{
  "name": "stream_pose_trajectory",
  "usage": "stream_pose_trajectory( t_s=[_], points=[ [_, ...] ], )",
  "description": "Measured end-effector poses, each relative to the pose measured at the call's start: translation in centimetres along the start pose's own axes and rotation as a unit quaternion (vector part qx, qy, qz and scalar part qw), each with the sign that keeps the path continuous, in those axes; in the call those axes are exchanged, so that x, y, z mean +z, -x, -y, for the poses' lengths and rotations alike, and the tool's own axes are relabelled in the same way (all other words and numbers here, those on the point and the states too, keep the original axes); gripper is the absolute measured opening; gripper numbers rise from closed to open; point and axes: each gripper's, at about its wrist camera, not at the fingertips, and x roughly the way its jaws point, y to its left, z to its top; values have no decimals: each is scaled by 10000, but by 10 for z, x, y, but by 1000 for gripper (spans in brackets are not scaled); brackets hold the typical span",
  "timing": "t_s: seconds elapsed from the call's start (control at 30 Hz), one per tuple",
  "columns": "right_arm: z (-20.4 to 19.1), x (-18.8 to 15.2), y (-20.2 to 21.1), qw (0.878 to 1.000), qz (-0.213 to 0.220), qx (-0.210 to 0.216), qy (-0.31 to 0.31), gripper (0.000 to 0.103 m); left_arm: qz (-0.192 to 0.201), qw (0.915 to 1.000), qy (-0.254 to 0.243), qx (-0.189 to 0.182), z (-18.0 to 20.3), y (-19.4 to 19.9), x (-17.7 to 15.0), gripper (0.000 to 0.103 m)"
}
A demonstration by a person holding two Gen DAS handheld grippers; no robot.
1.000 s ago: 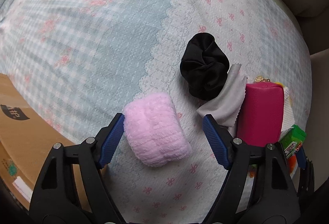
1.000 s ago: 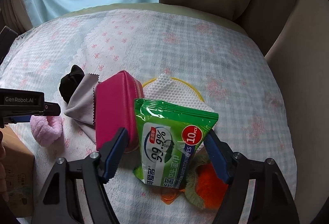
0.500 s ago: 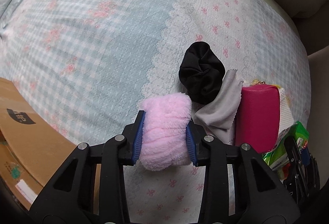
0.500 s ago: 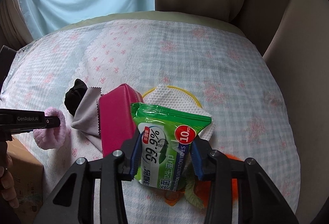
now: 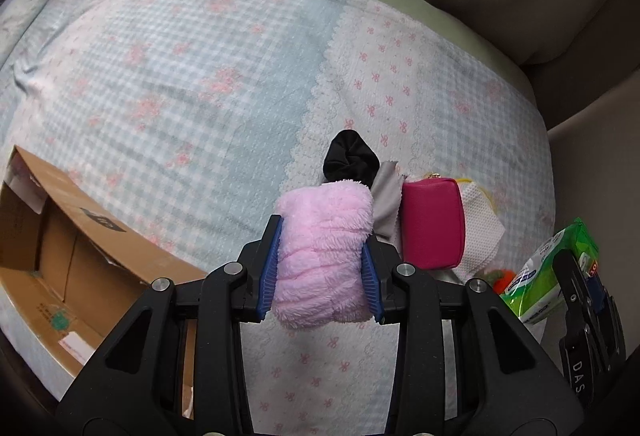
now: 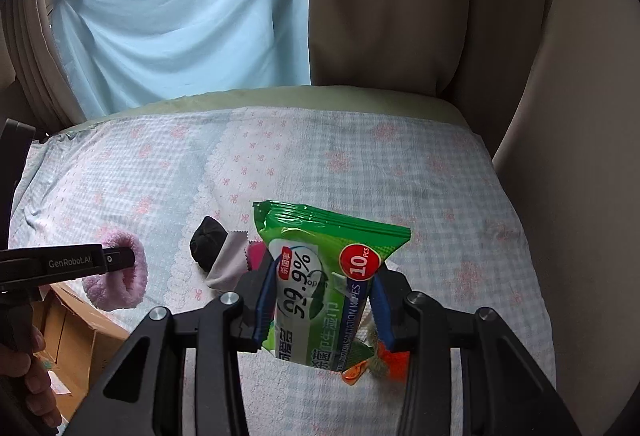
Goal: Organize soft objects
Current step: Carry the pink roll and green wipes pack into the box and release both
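Left cam: box [image 5: 80, 256] sits at far left, cardboard, flaps open, partly off the bed edge. My left gripper [image 5: 320, 260] is clamped on the pink roll [image 5: 322, 256]: fluffy, ribbed plush, squeezed between the blue pads [image 5: 270, 268], sticking out past the fingertips and hanging below them. It's lifted clear of the bedspread [image 5: 180, 84]. Behind it lie the scrunchie [image 5: 352, 160], black and bunched, then the grey cloth [image 5: 386, 192] touching it, then the pouch [image 5: 432, 224], magenta with a zip pull on top. A white mesh cloth [image 5: 480, 212] with yellow trim lies just right of the pouch. Far right edge of that view shows the wipes pack in my other gripper.

Right cam: I see the left gripper side-on with the pink roll at far left, above the box corner. Centre: right gripper [image 6: 324, 300] is closed narrow on the wipes [image 6: 320, 276], a green foil pack printed 99.9% with a red 10 PCS dot. The pads pinch its lower half; the top seal stands above the fingers, tilted left. The pack looks raised off the bedspread. An orange item [image 6: 394, 358] shows beneath it, too hidden to identify.
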Motion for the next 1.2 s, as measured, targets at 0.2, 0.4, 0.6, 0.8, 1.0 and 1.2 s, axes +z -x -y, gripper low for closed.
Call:
stream_pose_trajectory(
  t_s=[0.2,0.4,0.6,0.8,1.0,1.2],
  points=[
    [-16,16,66,9997,219,120,12,38,396,9991,-82,-142,-12,84,-19,32],
    [-52,19,127,9986,262,363,270,38,672,9974,-194,-169,-40,157,-44,32],
    [-105,11,170,9953,157,778,558,38,851,9961,-249,-26,-86,207,-63,32],
    [-166,5,189,9910,-72,1080,789,38,894,9956,-271,49,-141,228,-66,32],
    [-216,-1,175,9894,-504,1227,590,38,639,9969,-449,85,-202,213,-52,32],
    [-262,-11,145,9883,-1015,1132,141,38,243,9962,-836,95,-252,169,-25,32]
  ],
)
